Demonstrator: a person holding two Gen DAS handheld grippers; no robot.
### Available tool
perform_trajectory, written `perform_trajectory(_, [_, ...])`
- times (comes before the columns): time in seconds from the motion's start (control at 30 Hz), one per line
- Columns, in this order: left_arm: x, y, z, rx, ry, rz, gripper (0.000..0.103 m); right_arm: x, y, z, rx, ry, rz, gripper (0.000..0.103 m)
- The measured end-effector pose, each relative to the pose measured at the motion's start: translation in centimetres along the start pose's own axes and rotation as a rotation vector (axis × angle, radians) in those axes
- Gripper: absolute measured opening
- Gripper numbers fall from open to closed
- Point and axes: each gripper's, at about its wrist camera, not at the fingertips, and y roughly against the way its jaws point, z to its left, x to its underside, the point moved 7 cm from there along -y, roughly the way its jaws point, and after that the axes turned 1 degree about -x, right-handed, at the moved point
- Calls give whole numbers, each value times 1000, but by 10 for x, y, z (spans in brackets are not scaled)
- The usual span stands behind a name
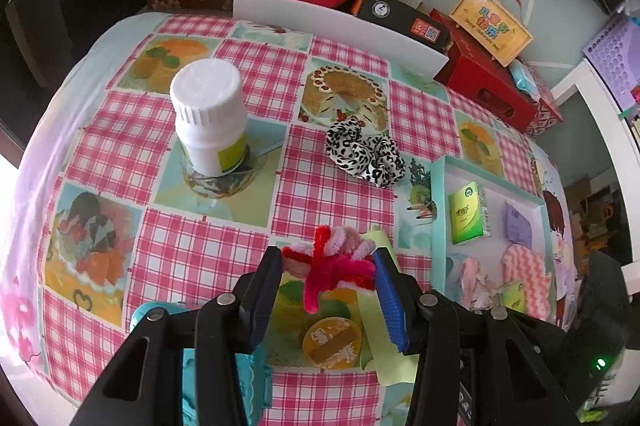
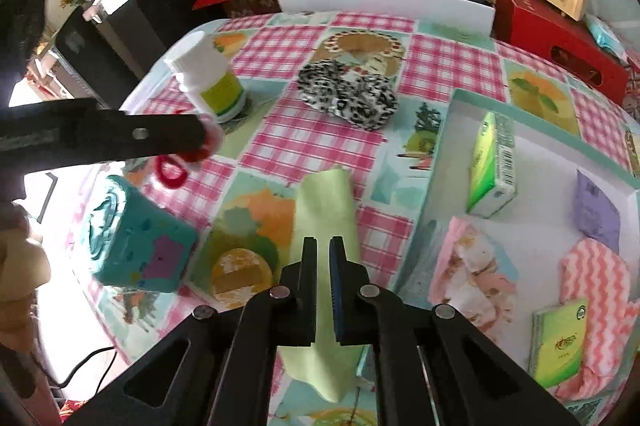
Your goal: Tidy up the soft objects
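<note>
We take the teal tray [image 1: 438, 202] as our landmark; it sits at the right side of the checked tablecloth [image 1: 192, 258] and already holds tissue packs, a purple packet and pink cloths.

Left gripper [image 1: 328, 268]: tongs clamped on the pipe-cleaner bundle [image 1: 332, 262], a tangle of red, pink and white fuzzy stems. It hangs well to the left of the tray, above the cloth. We judge it very light, springy and bendable, with wire cores that give some grip; the fuzz should not slip. The hold is across the middle knot, which looks like the sound place, since loose ends would bend away.

Right gripper [image 2: 323, 246]: tongs nearly together, a narrow gap between them, and we see nothing clamped. The green cloth [image 2: 326, 210] lies flat just left of the tray's near corner, directly under and ahead of these tongs. We expect it thin, limp and light; a pinch at a raised edge or fold would serve better than the flat middle.

The leopard scrunchie [image 1: 364, 154] lies beyond the tray's far-left corner, apart from both grippers. Soft, elastic, bulky enough to grab anywhere on the ring.

The white bottle [image 1: 210, 114] stands far left of the tray; rigid, we judge not ours to sort.
</note>
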Motion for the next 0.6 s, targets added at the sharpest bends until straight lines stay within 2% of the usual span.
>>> perform_trajectory(0.13, [1, -1, 2, -4, 3, 6, 49, 1, -9, -7, 26, -18, 24, 10])
perform_trajectory(0.17, [1, -2, 4, -3, 9, 8, 49, 1, -11, -6, 24, -15, 31, 18])
perform_trajectory(0.2, [1, -3, 5, -3, 13, 10, 49, 0, -14, -5, 23, -5, 40, 36])
perform_trajectory(0.27, [2, -6, 8, -7, 21, 15, 49, 0, -21, -1, 38, 18, 47, 58])
perform_trajectory(0.47, [3, -9, 15, -4, 36, 21, 49, 4, -40, 16, 115, 132, 89, 58])
perform_trajectory(0.6, [4, -10, 17, 1, 42, 21, 49, 13, -54, 20, 123, 152, 142, 58])
